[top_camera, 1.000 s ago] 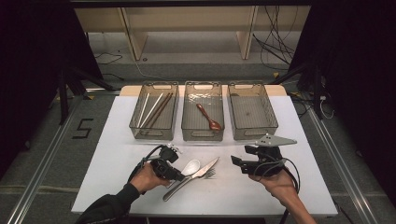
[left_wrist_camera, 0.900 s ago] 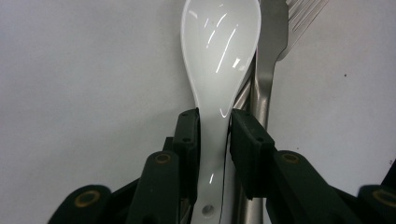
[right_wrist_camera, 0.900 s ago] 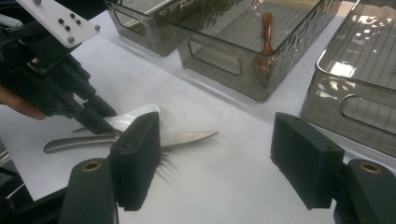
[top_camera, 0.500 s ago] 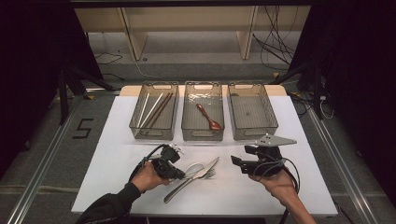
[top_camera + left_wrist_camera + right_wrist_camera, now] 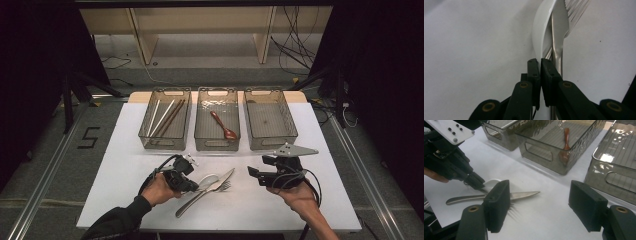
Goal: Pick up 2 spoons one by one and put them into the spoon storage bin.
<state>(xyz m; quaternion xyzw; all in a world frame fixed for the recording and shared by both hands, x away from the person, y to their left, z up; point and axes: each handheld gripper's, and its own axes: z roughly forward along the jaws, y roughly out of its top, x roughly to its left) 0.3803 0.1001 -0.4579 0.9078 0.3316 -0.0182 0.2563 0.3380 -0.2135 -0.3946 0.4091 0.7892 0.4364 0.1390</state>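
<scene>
White table (image 5: 125, 165) carrying three smoky bins (image 5: 217, 126) along its far edge. Near the front edge, right hand-held gripper (image 5: 256, 175) released, jaws wide, hovering. Left hand-held gripper (image 5: 192, 186) just clenched on the white spoon (image 5: 541, 32), beside knife (image 5: 524, 195) and fork (image 5: 224, 186), near the front edge's middle.

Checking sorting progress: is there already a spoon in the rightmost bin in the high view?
No. The rightmost bin holds nothing; the brown spoon lies in the middle bin.
</scene>
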